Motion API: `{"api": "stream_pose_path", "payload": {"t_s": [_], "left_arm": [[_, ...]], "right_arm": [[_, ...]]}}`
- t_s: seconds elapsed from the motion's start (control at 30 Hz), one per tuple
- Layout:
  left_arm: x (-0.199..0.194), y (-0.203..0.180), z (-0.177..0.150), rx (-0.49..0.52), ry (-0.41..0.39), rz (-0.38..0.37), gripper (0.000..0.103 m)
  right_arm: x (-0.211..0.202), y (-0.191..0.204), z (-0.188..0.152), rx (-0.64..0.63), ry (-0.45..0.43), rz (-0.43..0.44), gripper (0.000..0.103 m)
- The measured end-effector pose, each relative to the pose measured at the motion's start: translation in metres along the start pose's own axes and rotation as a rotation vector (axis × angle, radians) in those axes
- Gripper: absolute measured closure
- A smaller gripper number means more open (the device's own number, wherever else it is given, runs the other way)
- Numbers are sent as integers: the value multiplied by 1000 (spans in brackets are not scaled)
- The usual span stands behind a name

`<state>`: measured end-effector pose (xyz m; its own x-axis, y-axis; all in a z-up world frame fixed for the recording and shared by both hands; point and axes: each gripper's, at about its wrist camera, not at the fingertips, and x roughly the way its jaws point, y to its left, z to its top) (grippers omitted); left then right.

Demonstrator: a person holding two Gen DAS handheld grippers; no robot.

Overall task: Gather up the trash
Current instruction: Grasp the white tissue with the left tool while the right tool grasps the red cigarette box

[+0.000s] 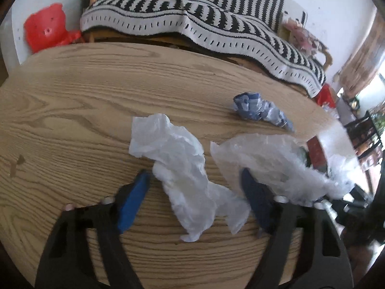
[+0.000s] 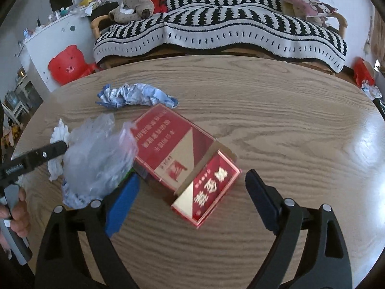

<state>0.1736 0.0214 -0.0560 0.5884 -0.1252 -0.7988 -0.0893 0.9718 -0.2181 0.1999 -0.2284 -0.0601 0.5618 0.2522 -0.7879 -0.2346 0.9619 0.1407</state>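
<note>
In the left wrist view my left gripper (image 1: 196, 177) is open over the round wooden table (image 1: 72, 96), its blue fingers on either side of a crumpled white tissue (image 1: 182, 168). A clear plastic bag (image 1: 272, 166) lies just right of it, and a crumpled blue-and-white wrapper (image 1: 259, 110) lies farther back. In the right wrist view my right gripper (image 2: 192, 180) is open around the near end of an open red cigarette box (image 2: 185, 159) lying on the table. The clear bag (image 2: 98, 159), the blue-and-white wrapper (image 2: 137, 95) and the tissue (image 2: 57, 144) lie to its left.
A sofa with a black-and-white striped blanket (image 2: 216, 29) stands behind the table, with a plush toy (image 2: 132, 6) on it. A red bear-shaped stool (image 2: 67, 63) stands at the back left by a white cabinet (image 2: 48, 43). The left gripper's finger (image 2: 36, 157) reaches in from the left.
</note>
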Motion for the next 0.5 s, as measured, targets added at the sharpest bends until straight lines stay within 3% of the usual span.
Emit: {"api": "stream_pose_path", "payload": {"t_s": [0.13, 0.17, 0.23, 0.5], "left_arm": [[-2, 2, -2, 23, 4, 19, 76], [-3, 3, -2, 26, 5, 17, 77], [-8, 4, -1, 35, -10, 30, 82], [-30, 4, 0, 37, -33, 12, 85]], "right_arm": [[2, 3, 2, -24, 5, 5, 34], [1, 5, 2, -28, 9, 13, 44], [-6, 7, 1, -28, -3, 9, 45], [-36, -7, -11, 27, -25, -62, 45]]}}
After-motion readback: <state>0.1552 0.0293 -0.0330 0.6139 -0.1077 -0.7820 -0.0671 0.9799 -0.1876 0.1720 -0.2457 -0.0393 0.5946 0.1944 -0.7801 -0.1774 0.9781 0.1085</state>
